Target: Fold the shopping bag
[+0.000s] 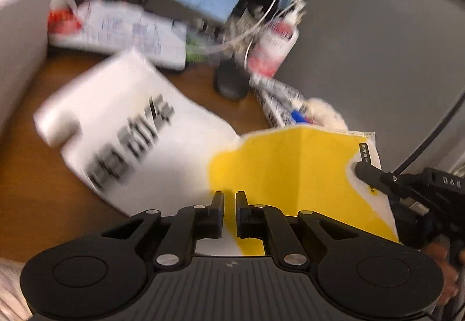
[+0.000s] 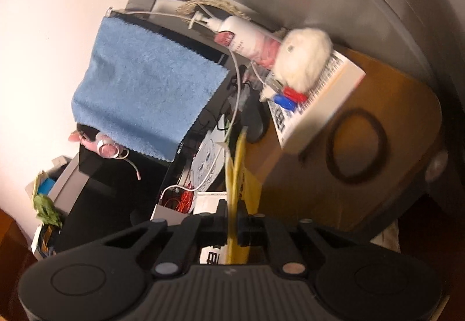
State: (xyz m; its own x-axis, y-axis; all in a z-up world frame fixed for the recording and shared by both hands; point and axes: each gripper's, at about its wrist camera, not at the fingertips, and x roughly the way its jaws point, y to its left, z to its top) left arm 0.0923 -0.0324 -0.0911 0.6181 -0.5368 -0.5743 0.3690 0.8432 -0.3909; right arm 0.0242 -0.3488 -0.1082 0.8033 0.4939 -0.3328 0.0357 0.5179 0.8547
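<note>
Left gripper (image 1: 229, 199) and right gripper (image 2: 231, 215) both clamped on bag (image 1: 290, 175) edge, lifting yellow half off surface (image 1: 43, 199), likely to fold over.

Black left gripper (image 1: 229, 199) with ribbed base and silver screws.

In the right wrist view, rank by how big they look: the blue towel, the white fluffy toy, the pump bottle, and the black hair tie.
Largest to smallest, as they look:
1. blue towel
2. black hair tie
3. white fluffy toy and pump bottle: alike in area, so unranked.
The hair tie lies nearer the camera, so it may look larger than it is.
</note>
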